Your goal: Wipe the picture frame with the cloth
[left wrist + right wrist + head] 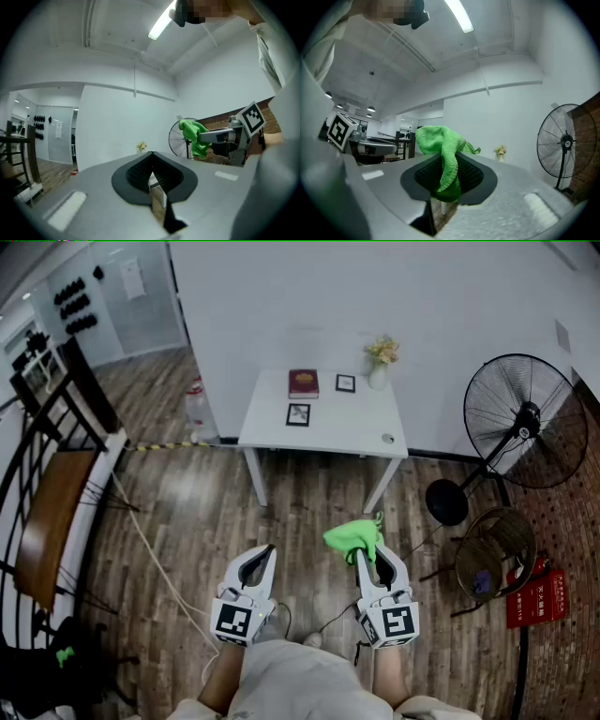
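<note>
- The right gripper [367, 554] has its jaws clamped on the green cloth [353, 538]; a bunch of it spills past the tips, probably left loose to serve as the wiping face
- The left gripper [265, 554] has its jaws together with nothing between them; it seems kept free to steady the frame
- The picture frame [298, 414] lies flat on the white table [356, 418], well ahead of both grippers; a second frame [345, 382] stands behind it, so which one is meant is unclear
- Judged from this, wiping has not begun; the approach comes first
</note>
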Demonstrator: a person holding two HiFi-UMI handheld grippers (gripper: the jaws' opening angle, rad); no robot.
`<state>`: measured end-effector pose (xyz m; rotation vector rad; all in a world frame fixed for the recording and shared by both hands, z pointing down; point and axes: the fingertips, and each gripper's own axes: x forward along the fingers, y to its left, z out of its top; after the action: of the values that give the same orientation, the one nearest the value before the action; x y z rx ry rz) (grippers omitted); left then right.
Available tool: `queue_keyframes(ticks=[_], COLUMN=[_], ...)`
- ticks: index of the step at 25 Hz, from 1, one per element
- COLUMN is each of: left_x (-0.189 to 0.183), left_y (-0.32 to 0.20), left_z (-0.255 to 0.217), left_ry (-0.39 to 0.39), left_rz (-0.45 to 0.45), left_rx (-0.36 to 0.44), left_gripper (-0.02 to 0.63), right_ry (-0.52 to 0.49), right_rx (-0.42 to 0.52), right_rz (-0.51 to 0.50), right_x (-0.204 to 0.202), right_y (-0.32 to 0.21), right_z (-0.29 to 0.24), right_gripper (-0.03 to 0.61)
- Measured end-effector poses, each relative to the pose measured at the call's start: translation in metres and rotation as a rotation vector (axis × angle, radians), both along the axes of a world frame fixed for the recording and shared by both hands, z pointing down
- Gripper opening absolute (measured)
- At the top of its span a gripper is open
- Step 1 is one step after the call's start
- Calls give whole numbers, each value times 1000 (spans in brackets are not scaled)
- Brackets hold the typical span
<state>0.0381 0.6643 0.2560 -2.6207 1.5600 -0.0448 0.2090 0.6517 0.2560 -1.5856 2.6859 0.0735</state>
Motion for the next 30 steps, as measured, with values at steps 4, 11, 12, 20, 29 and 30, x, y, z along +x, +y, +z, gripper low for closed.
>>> queue_keyframes(ticks=[4,11,12,20,29,30], left_x=[5,8,7,-7,-37,-39], left_y=[10,-3,-7,-67,-156,-166], left_z=[13,26,26,33,34,31], left_ry=[-8,-35,-36,-55,-49,-45], left_rz=[2,-13,-13,-12,5,10], left_rx=[-9,-42,-39,-35,-50,-44], left_gripper=[18,19,20,19,18,18], right_ry=[3,13,14,13,28,30], right_rx=[7,-14,-15,-36,-55,-57], right_rz=[-18,-6,-3,3,14,17], right_x=[-3,-4,-5,-17,-49,-52], right_y=[10,-5,-10,-70,-157,-166], right_z=[-4,7,9,18,19,18], right_gripper=[80,83,83,83,83,83])
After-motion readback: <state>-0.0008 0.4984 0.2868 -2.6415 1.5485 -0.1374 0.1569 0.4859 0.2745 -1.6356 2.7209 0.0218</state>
